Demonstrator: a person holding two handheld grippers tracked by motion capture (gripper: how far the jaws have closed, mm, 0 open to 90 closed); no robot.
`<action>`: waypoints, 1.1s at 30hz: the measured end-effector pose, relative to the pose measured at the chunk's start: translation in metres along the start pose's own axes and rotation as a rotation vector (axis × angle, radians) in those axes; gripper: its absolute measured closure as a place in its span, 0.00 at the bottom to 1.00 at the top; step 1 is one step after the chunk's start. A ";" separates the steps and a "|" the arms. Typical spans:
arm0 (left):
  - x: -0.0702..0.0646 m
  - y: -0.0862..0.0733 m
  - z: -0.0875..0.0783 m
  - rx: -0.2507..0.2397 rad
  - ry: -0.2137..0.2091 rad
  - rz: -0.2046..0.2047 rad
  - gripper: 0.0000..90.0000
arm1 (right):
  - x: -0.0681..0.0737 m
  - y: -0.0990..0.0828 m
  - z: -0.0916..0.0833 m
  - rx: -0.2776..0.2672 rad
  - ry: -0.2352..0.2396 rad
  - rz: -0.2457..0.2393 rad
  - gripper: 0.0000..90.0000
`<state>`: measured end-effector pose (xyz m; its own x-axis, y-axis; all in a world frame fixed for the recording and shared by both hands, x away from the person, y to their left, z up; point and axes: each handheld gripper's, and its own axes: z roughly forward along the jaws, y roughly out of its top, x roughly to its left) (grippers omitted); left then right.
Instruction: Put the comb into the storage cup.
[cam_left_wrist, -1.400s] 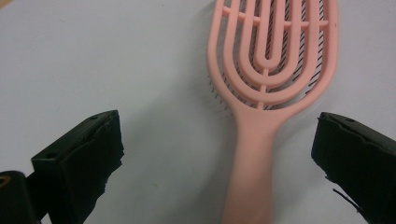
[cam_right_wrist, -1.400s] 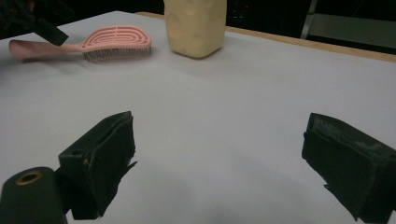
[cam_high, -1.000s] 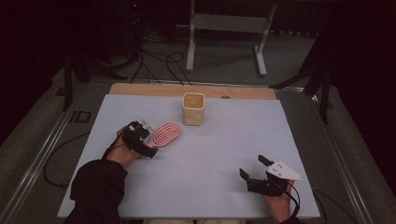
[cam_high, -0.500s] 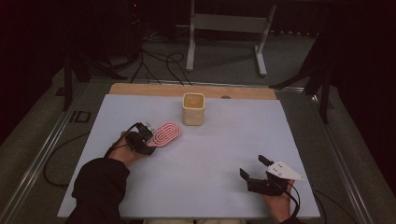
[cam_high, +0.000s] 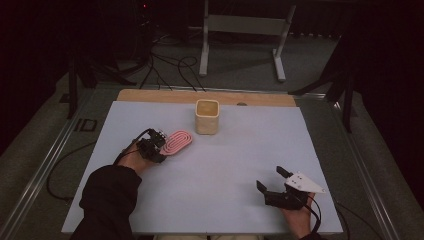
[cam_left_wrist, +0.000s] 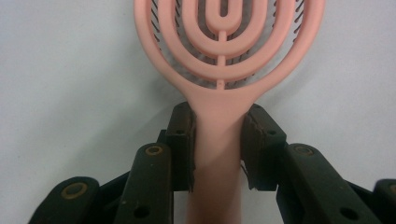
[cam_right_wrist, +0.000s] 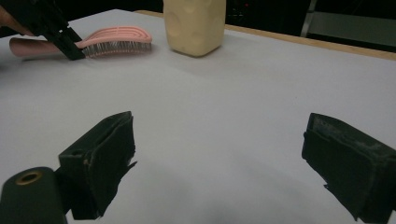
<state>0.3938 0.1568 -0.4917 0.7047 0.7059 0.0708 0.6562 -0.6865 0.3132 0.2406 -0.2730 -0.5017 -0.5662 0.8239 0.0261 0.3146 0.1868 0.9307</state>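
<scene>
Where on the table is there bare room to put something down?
The white table lies bare between the pink hairbrush and the right gripper, and right of the cream container. The left gripper, shut on the brush's handle, and the container crowd the far left.

The pink hairbrush (cam_left_wrist: 223, 56), at the top of the left gripper view, looks like smooth matt plastic, with fine dark bristles beneath its ribs. The left hand-held gripper (cam_left_wrist: 218, 149) at the bottom clamps the handle with black pads, rough and chipped at the edges. The counter (cam_high: 225, 165) has a matt pale sheet and a bare wood strip along its upper edge. The cream container (cam_right_wrist: 194, 25) looks smooth, faintly dimpled.
</scene>
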 end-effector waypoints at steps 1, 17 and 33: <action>0.001 0.001 0.000 0.008 -0.011 -0.002 0.75 | 0.000 0.000 0.000 0.001 -0.001 0.001 0.10; 0.005 0.005 0.000 0.050 -0.057 -0.007 0.78 | -0.001 0.000 0.000 0.003 -0.002 -0.002 0.10; 0.005 0.000 -0.011 -0.044 -0.009 -0.039 0.78 | -0.001 0.000 0.000 0.006 -0.001 0.003 0.10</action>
<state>0.3942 0.1618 -0.4810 0.6816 0.7301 0.0496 0.6706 -0.6504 0.3567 0.2409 -0.2735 -0.5020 -0.5639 0.8253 0.0288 0.3211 0.1870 0.9284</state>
